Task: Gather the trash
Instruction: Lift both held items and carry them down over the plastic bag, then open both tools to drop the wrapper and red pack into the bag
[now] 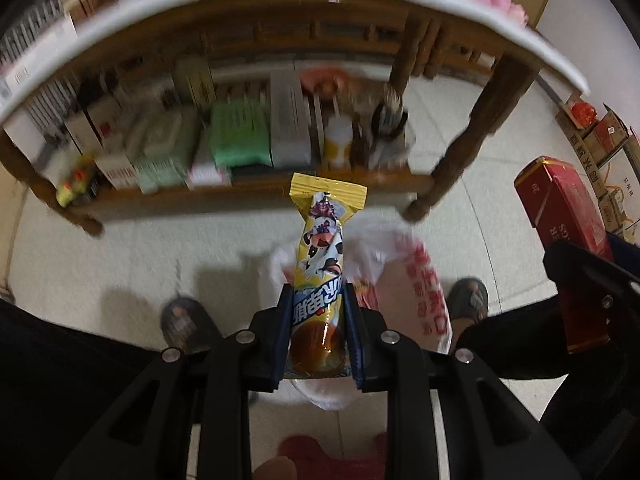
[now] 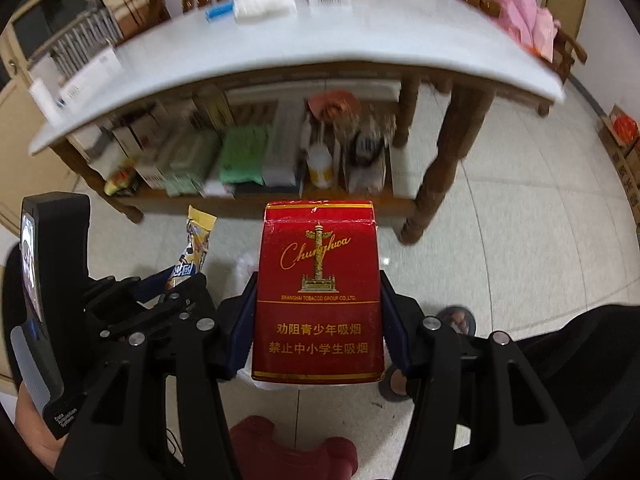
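My left gripper [image 1: 316,300] is shut on a yellow snack wrapper [image 1: 322,248] with a cartoon cow, held upright above a white plastic bag [image 1: 404,280] with red print on the floor. My right gripper [image 2: 318,280] is shut on a red Chunghwa cigarette box [image 2: 318,296], held upright. The cigarette box [image 1: 560,200] also shows at the right of the left wrist view. The left gripper [image 2: 176,280] with the wrapper [image 2: 198,240] shows at the left of the right wrist view. A bit of the white bag [image 2: 246,264] peeks out behind the box there.
A wooden table with a white top [image 2: 360,60] stands ahead, its lower shelf [image 1: 256,188] packed with boxes and packets. Table legs [image 1: 460,160] stand at the right. Cardboard boxes [image 1: 600,140] sit at the far right. My sandalled feet [image 1: 468,300] flank the bag.
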Tool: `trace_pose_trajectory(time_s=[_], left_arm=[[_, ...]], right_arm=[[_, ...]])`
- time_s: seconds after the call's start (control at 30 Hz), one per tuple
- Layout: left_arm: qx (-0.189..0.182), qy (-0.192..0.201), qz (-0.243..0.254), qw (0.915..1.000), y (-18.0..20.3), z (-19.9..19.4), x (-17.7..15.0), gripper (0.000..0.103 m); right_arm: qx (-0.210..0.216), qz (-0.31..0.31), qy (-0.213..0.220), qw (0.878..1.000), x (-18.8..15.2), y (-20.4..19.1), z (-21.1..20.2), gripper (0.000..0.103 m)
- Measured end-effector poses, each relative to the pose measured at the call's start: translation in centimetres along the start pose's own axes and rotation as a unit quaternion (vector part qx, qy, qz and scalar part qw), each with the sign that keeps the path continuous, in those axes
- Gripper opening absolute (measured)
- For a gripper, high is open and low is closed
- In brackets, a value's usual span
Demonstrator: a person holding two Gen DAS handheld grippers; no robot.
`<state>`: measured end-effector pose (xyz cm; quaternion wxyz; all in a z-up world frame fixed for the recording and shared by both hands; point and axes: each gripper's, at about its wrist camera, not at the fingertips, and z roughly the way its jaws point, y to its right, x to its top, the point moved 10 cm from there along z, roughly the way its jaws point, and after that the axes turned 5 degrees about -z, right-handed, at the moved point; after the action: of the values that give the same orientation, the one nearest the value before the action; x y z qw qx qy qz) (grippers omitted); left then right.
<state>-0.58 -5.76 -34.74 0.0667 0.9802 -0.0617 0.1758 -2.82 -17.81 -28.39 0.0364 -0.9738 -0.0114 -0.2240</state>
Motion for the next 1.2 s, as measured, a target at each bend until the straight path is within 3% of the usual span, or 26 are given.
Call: trace_pose_trajectory(time_s=[0.27,0.6,1.2], left_arm=[[-0.019,-0.042,-0.005,0.9989,0.8,4.5,-1.9,0.025],[0.008,-0.081,-0.014,0.9966,-0.1,9.6,-3.7,0.025],[0.021,-0.152,-0.007,0.9882,-0.1,15.9,-7.9,0.025]], right_arm=[[-0.005,-0.002,-0.056,0.998,-2.9,0.4,6.6,0.053],[-0.014,0.003,-0.084,0.996,-3.8,0.8,11.5,0.053],[-0.009,0.029,-0.162,0.986,-6.4,1.2,20.6,0.054]])
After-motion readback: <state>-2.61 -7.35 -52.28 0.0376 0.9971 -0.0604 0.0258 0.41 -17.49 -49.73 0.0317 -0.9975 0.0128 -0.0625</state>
